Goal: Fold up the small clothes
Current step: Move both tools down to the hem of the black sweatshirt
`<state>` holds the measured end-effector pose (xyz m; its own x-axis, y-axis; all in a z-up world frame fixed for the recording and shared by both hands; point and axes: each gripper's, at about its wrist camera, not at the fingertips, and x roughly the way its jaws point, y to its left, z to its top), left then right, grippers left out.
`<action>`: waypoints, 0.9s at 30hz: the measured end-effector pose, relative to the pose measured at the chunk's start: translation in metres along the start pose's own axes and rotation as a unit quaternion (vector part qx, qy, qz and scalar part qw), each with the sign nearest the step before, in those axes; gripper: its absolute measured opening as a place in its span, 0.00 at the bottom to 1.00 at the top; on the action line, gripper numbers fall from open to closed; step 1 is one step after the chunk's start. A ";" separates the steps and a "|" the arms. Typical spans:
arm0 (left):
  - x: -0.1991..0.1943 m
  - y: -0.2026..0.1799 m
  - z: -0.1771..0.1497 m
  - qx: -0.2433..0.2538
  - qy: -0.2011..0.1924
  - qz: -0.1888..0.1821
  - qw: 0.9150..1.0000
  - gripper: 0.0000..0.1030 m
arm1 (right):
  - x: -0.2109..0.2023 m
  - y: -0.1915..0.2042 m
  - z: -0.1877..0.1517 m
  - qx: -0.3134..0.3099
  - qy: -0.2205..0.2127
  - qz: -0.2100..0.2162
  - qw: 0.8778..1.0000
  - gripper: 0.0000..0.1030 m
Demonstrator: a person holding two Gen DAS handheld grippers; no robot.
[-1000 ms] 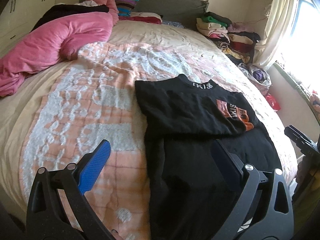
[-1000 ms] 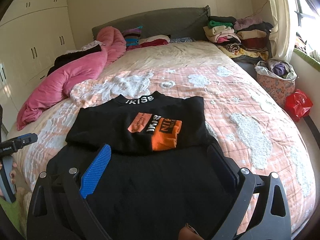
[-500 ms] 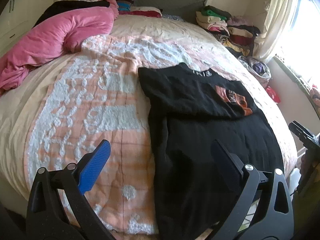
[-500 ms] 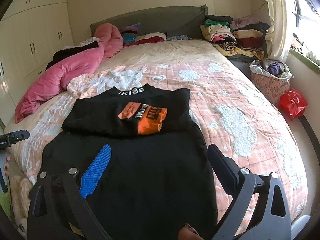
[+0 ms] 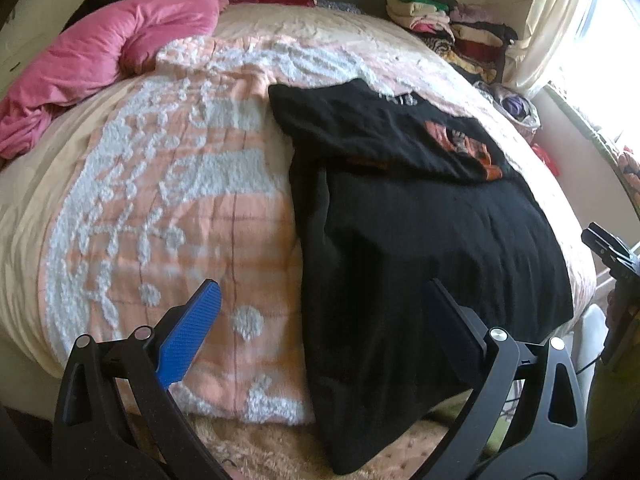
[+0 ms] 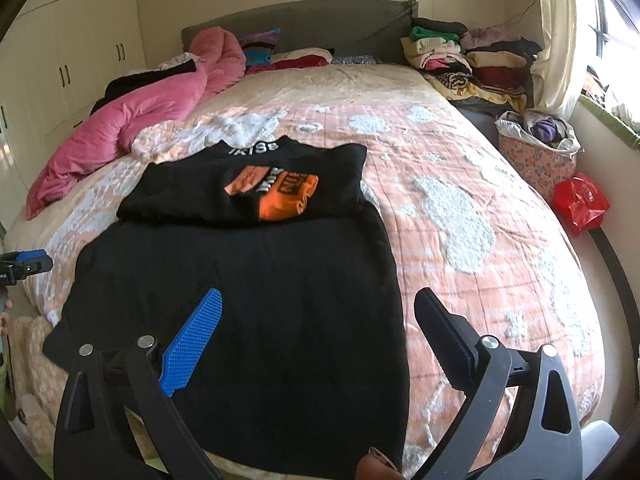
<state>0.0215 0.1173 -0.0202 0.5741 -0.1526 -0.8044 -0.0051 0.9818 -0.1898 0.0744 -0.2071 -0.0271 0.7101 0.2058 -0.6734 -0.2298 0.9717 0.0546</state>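
A black garment (image 6: 248, 280) with an orange print lies flat on the bed, its top part folded down over the lower part; its hem hangs over the near bed edge. It also shows in the left wrist view (image 5: 420, 232). My left gripper (image 5: 320, 304) is open and empty, above the near bed edge at the garment's left side. My right gripper (image 6: 318, 308) is open and empty, above the garment's lower part. The right gripper's tip shows at the right edge of the left wrist view (image 5: 608, 244).
The bed has a pink and white blanket (image 6: 460, 208). A pink duvet (image 6: 132, 128) lies at the left. Stacked clothes (image 6: 460, 56) sit at the far right by the headboard. A basket (image 6: 536, 148) and a red bag (image 6: 580, 200) stand on the floor at the right.
Both grippers have pulled back from the garment toward the near bed edge, staying open. The garment has not moved.
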 end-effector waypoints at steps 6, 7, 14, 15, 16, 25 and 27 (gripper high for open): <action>0.006 0.002 -0.014 -0.001 0.022 -0.001 1.000 0.91 | -0.001 -0.004 -0.010 0.000 0.009 0.004 1.000 0.93; 0.006 0.001 -0.017 0.002 0.025 -0.002 1.000 0.91 | -0.001 -0.004 -0.012 -0.001 0.011 0.004 1.000 0.93; 0.011 -0.002 -0.030 0.006 0.041 -0.007 0.999 0.91 | 0.000 -0.008 -0.026 -0.001 0.026 0.001 1.000 0.93; 0.011 -0.002 -0.033 0.004 0.042 -0.008 0.999 0.91 | 0.000 -0.009 -0.028 -0.001 0.029 -0.001 1.000 0.93; 0.011 -0.002 -0.035 0.003 0.044 -0.011 0.999 0.89 | 0.000 -0.010 -0.029 0.000 0.031 -0.001 1.000 0.93; 0.021 -0.002 -0.055 -0.005 0.085 -0.037 0.996 0.40 | 0.000 -0.017 -0.040 0.007 0.043 -0.005 0.999 0.93; 0.024 -0.001 -0.059 -0.012 0.096 -0.042 0.994 0.40 | 0.000 -0.017 -0.042 0.006 0.045 -0.004 0.999 0.93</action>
<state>-0.0134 0.1064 -0.0728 0.4066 -0.2542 -0.8775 0.0148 0.9622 -0.2718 0.0506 -0.2283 -0.0586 0.6496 0.1879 -0.7367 -0.2160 0.9747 0.0581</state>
